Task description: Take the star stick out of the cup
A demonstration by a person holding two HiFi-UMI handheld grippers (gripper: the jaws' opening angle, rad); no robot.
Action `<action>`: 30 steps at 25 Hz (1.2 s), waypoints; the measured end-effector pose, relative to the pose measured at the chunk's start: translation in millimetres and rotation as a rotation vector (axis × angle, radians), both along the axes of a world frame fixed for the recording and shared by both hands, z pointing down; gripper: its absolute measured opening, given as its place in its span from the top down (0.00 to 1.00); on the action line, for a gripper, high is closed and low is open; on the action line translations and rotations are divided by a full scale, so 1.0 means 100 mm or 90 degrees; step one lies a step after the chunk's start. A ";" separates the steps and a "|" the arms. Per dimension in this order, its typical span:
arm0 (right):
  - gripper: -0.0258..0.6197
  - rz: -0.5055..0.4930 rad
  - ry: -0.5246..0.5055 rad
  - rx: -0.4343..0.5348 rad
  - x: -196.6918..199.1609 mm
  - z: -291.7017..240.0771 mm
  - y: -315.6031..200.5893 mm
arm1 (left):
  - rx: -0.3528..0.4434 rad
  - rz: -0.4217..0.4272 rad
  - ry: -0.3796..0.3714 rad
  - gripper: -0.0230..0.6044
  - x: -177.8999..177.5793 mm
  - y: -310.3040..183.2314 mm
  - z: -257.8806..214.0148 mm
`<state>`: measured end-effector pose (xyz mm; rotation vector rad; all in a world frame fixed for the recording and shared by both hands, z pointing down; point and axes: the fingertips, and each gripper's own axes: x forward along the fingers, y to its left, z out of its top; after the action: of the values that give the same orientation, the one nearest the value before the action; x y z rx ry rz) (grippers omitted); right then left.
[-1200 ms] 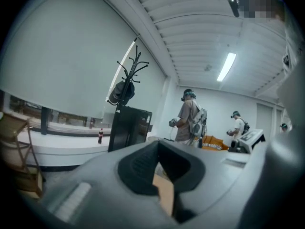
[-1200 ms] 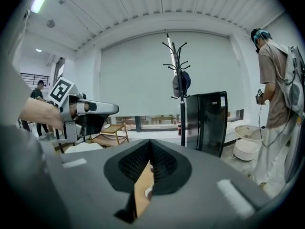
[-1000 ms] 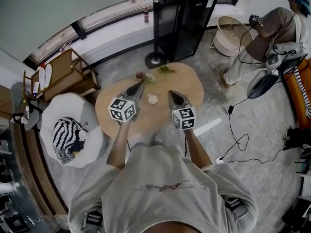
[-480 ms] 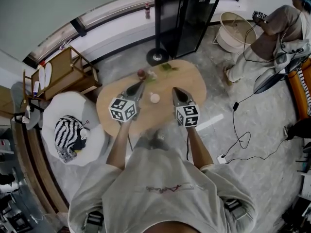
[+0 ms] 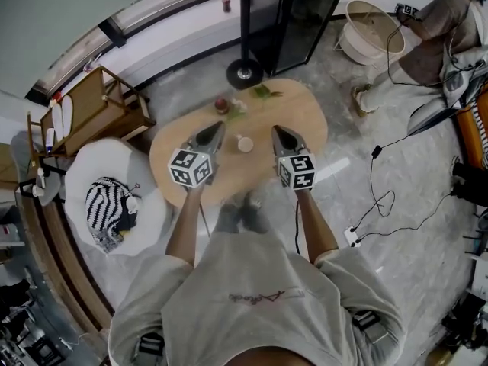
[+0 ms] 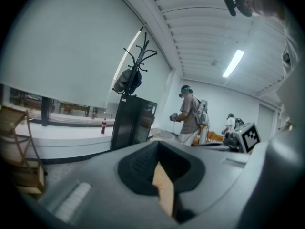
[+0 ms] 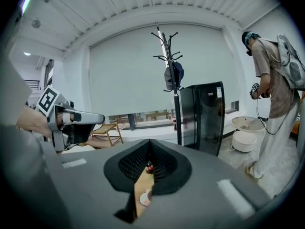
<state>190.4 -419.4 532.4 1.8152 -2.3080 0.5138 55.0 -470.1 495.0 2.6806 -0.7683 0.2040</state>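
On the oval wooden table (image 5: 297, 120) a small white cup (image 5: 244, 144) stands between my two grippers. Farther back sit a red cup-like item (image 5: 221, 104) with something pale beside it, and a green thing (image 5: 263, 92). The star stick is too small to make out. My left gripper (image 5: 216, 129) hovers left of the white cup, my right gripper (image 5: 277, 132) to its right. Both are shut with nothing in them. In the left gripper view the left gripper (image 6: 159, 151) shows only a sliver of tabletop. Past the right gripper (image 7: 149, 152) I glimpse the white cup (image 7: 144, 198).
A black cabinet (image 5: 286, 14) and a coat stand's base (image 5: 244, 73) stand behind the table. A white pouf (image 5: 114, 204) with a striped cloth and a wooden chair (image 5: 103, 113) are at the left. A person (image 5: 435, 29) stands at the far right, with cables (image 5: 374, 197) on the floor.
Both grippers have edged slightly forward and apart over the table; the view has shifted a little. Both stay shut, and the cup has not moved.
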 end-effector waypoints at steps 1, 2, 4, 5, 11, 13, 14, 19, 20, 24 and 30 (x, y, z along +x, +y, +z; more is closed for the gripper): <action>0.95 0.002 -0.001 -0.005 0.00 0.05 -0.03 | -0.004 0.003 -0.002 0.96 0.00 -0.03 0.05; 0.95 0.004 -0.003 -0.010 0.00 0.10 -0.05 | -0.008 0.006 -0.006 0.96 0.01 -0.05 0.11; 0.95 0.007 -0.008 -0.021 0.00 0.22 -0.09 | -0.016 0.014 -0.018 0.96 0.02 -0.09 0.25; 0.95 0.008 -0.010 -0.029 0.00 0.29 -0.09 | -0.022 0.019 -0.024 0.96 0.02 -0.11 0.33; 0.95 0.024 -0.024 -0.068 0.05 0.73 -0.11 | -0.061 0.034 -0.045 0.96 0.07 -0.15 0.81; 0.95 0.030 -0.029 -0.082 0.07 0.89 -0.11 | -0.072 0.039 -0.053 0.96 0.09 -0.16 0.98; 0.95 0.032 -0.032 -0.088 0.08 0.98 -0.11 | -0.079 0.041 -0.056 0.96 0.10 -0.16 1.07; 0.95 0.044 -0.048 -0.119 0.08 1.43 -0.10 | -0.110 0.051 -0.065 0.96 0.10 -0.15 1.53; 0.95 0.048 -0.055 -0.126 0.08 1.53 -0.07 | -0.117 0.053 -0.069 0.96 0.08 -0.13 1.63; 0.95 0.058 -0.073 -0.151 0.05 1.89 -0.02 | -0.135 0.049 -0.079 0.96 0.03 -0.14 1.97; 0.95 0.064 -0.087 -0.171 -0.01 2.33 0.02 | -0.134 0.027 -0.098 0.96 -0.08 -0.19 2.42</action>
<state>189.6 -417.5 765.4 1.8207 -2.1116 0.9409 47.0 -489.2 737.4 2.5041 -0.6932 0.4794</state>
